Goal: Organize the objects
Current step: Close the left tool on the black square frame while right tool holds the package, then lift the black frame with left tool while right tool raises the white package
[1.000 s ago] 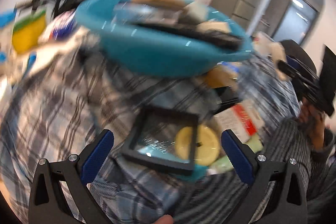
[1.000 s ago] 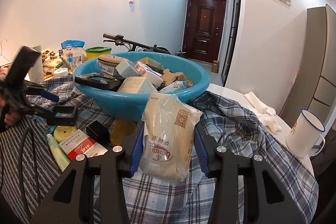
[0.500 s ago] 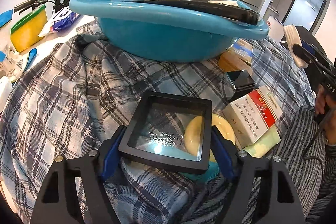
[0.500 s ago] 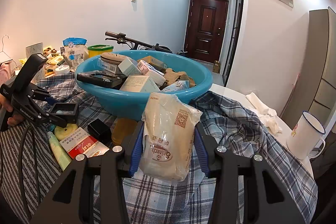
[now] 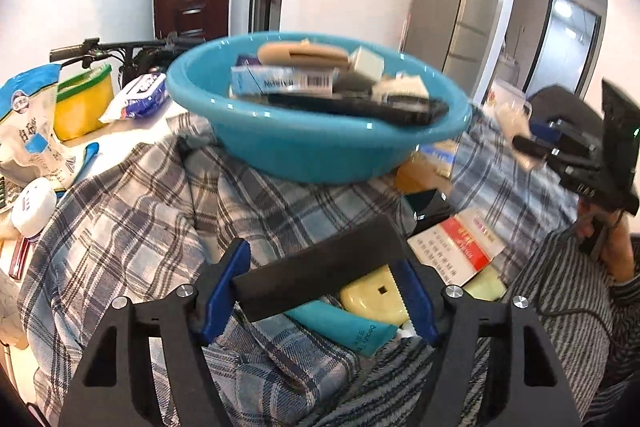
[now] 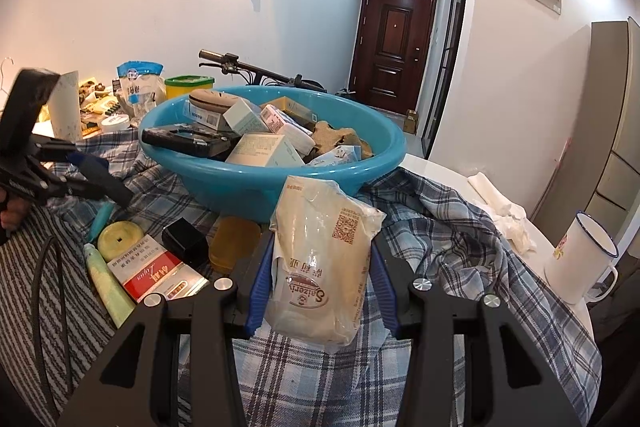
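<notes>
Two claws loaded: left claw [image 5: 320, 291], its jaws just closed in, pinches the black frame box [image 5: 320, 267], tilted above the plaid cloth [image 5: 132, 227]; right claw [image 6: 320, 287] clamps the beige packet [image 6: 320, 263]. Advice: carry level over the blue basin [image 6: 360, 167] rim, release low. Worktop cluttered; hallway door behind.

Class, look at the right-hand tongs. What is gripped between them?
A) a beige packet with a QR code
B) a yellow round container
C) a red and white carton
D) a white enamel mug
A: the right tongs are shut on the beige packet, which has a QR code on its front, just before the blue basin.
</notes>
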`<action>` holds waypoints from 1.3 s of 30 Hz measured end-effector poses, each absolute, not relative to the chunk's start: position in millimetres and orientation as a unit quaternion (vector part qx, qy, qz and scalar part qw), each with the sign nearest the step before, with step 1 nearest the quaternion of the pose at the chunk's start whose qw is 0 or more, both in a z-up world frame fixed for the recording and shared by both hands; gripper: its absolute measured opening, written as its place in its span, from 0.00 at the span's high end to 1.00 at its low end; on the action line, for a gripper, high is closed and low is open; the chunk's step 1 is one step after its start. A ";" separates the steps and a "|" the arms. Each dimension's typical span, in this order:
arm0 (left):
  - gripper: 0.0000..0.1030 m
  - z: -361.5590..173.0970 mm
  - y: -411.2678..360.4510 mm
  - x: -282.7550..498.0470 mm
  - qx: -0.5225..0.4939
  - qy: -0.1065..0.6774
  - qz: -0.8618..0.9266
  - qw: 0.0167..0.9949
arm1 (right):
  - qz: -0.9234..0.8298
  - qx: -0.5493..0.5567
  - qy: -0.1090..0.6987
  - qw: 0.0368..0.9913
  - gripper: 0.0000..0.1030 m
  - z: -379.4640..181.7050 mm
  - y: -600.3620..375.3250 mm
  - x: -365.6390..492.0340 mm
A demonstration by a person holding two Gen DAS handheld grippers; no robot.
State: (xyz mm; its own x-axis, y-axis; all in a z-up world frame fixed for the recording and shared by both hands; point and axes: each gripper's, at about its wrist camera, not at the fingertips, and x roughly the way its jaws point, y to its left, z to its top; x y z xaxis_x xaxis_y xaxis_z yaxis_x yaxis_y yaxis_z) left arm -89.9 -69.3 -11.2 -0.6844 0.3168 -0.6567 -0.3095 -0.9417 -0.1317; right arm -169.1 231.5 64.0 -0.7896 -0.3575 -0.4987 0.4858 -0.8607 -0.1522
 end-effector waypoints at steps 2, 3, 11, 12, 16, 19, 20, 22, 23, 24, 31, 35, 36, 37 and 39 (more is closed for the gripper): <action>0.31 -7.1 -72.7 -86.7 -0.345 -0.013 0.923 0.170 | -0.935 0.235 0.142 0.223 0.57 63.0 230.3 -169.5; 0.31 -5.6 -73.6 -85.9 -0.340 -0.016 0.925 0.170 | -0.935 0.237 0.144 0.222 0.57 62.5 229.5 -169.8; 0.80 2.2 -79.4 -79.5 -0.312 -0.042 0.932 0.178 | -0.934 0.238 0.166 0.209 0.57 60.2 222.8 -168.9; 0.80 0.5 -78.4 -79.8 -0.317 -0.045 0.929 0.184 | -0.933 0.239 0.171 0.208 0.57 59.6 221.3 -168.8; 0.80 0.0 -73.4 -77.1 -0.316 -0.034 0.929 0.188 | -0.929 0.240 0.202 0.198 0.57 55.6 211.7 -167.5; 0.80 -2.4 -67.0 -76.7 -0.320 -0.019 0.928 0.190 | -0.925 0.236 0.224 0.195 0.57 52.7 204.2 -164.3; 0.80 -3.7 -64.2 -76.8 -0.322 -0.012 0.927 0.192 | -0.925 0.234 0.228 0.195 0.57 52.2 202.8 -163.5; 0.80 -8.3 -57.9 -79.6 -0.335 0.001 0.922 0.194 | -0.924 0.232 0.232 0.195 0.57 51.5 201.3 -162.3; 0.80 -10.8 -55.2 -81.3 -0.342 0.005 0.919 0.196 | -0.925 0.231 0.232 0.194 0.57 51.9 201.5 -162.0; 0.80 -12.2 -53.4 -82.2 -0.346 0.009 0.917 0.196 | -0.926 0.229 0.230 0.194 0.57 52.8 202.3 -161.3; 0.80 -7.4 -57.5 -76.1 -0.326 0.003 0.926 0.190 | -0.933 0.210 0.213 0.202 0.57 63.6 207.7 -156.3; 0.80 0.3 -61.1 -69.2 -0.303 -0.003 0.932 0.197 | -0.937 0.192 0.199 0.212 0.57 82.1 209.6 -150.7; 0.80 2.0 -61.3 -67.5 -0.298 -0.004 0.934 0.199 | -0.938 0.190 0.193 0.216 0.57 87.8 209.8 -150.2; 0.80 3.8 -61.6 -66.3 -0.292 -0.004 0.935 0.200 | -0.939 0.188 0.186 0.222 0.57 95.1 209.3 -149.5; 0.80 7.1 -62.0 -64.7 -0.284 -0.007 0.938 0.200 | -0.940 0.177 0.169 0.236 0.57 114.8 207.3 -148.0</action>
State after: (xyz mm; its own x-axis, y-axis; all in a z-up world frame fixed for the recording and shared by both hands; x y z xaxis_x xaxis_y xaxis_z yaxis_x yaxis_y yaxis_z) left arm -64.7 -62.0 7.1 -0.7594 0.3787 -0.5291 -0.3704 -0.9202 -0.1269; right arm -148.0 207.3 114.8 -0.8261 -0.3831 -0.4132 0.5031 -0.8316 -0.2350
